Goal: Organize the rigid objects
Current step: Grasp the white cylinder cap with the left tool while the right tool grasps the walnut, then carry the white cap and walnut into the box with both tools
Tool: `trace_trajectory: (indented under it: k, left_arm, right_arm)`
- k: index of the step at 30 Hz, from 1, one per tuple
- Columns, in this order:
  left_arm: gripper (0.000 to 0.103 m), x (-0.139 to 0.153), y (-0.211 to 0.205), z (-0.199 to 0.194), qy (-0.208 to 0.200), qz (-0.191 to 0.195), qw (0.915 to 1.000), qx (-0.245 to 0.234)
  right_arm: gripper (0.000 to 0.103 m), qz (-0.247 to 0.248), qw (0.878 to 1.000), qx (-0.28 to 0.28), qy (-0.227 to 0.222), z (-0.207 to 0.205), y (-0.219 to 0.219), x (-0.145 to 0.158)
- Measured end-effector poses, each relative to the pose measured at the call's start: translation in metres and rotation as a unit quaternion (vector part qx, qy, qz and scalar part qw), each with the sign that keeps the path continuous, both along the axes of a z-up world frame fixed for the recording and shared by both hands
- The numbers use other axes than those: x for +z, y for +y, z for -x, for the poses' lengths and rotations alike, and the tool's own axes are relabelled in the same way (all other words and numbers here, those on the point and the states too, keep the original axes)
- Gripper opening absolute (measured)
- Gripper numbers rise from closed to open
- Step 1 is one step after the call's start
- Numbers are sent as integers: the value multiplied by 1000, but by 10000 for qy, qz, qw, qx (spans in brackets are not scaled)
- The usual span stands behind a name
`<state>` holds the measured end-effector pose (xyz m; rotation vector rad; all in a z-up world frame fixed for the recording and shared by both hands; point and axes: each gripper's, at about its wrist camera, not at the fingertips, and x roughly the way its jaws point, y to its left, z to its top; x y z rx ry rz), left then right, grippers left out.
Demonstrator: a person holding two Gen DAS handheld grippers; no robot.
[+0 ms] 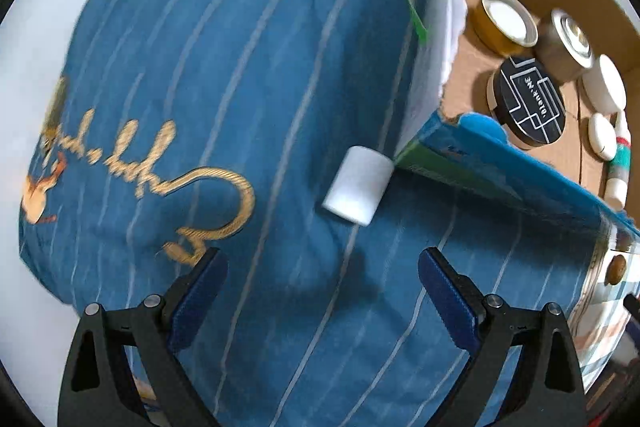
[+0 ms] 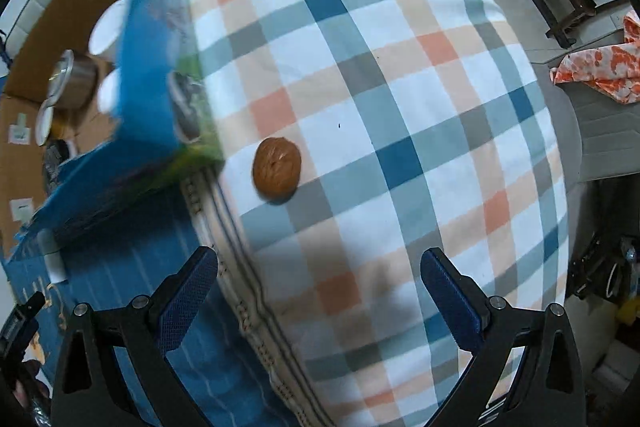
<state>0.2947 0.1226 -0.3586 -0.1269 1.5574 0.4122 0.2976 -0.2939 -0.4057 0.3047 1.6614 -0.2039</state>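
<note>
Gathering stage: both grippers, left [image 1: 322,277] and right [image 2: 320,279], hover fingers wide, empty. Next, close on the white cylinder [image 1: 358,185] beside the box [image 1: 520,183], or the brown disc [image 2: 276,169].

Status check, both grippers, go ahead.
Left gripper open, empty, white cylinder ahead. Right gripper open, brown disc ahead on plaid cloth. Nothing blocking.

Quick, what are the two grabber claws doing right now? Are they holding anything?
Left gripper: open, holding nothing, above the white cylinder.
Right gripper: open, holding nothing, near the brown round thing.
</note>
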Motion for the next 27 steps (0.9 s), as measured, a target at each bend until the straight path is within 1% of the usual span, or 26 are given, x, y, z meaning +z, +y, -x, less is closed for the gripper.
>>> trace_trajectory:
  k: [3,6,8,9,10,11,13,14,15,16,17,19,20,24,27]
  left_arm:
    - [93,-15,-4,-9,66,35,9999,-152]
    - [93,-26,-8,-17,117,51,9996,-257]
    - [93,-32,-9,-21,111,27,9994,-314]
    - [92,-36,-10,-23,138,12,9992,-379]
    - [84,-40,-12,-25,165,18,9990,-422]
    - [78,-43,-13,-27,185,36,9987,-464]
    - [64,-51,-15,-31,223,69,9981,-568]
    - [61,-57,-15,-32,284,103,9977,-602]
    - [57,-61,-14,-32,320,182,9976,-587]
    - [49,-64,-14,-32,336,251,9975,-561]
    - [47,-64,-12,-31,269,352,9977,-506]
    - [36,-63,-11,-29,212,401,9979,-453]
    - [33,-63,-10,-28,214,383,9981,-427]
    - [31,-62,-6,-13,153,404,9986,-320]
    - [31,-56,-7,6,132,434,9986,-263]
  right_arm:
    - [102,-2,10000,35,4,-10,0,-14]
    - [95,18,9998,189,23,-22,7,-28]
    - [85,21,9995,309,58,-28,13,-36]
    - [77,37,9992,371,109,-31,16,-41]
    - [66,43,9990,422,155,-32,19,-45]
    - [60,36,9987,462,207,-34,21,-50]
    - [43,38,9981,515,345,-33,26,-58]
    - [41,43,9980,519,347,-33,27,-59]
    - [33,74,9980,542,311,-31,29,-57]
    - [32,102,9975,617,324,-29,32,-56]
    - [32,118,9967,699,391,-27,35,-57]
    - [32,73,9957,796,466,-23,40,-57]
    - [32,86,9944,909,524,-18,44,-56]
    - [32,5,9917,1142,599,-3,57,-54]
    - [32,-169,9905,1215,629,10,66,-50]
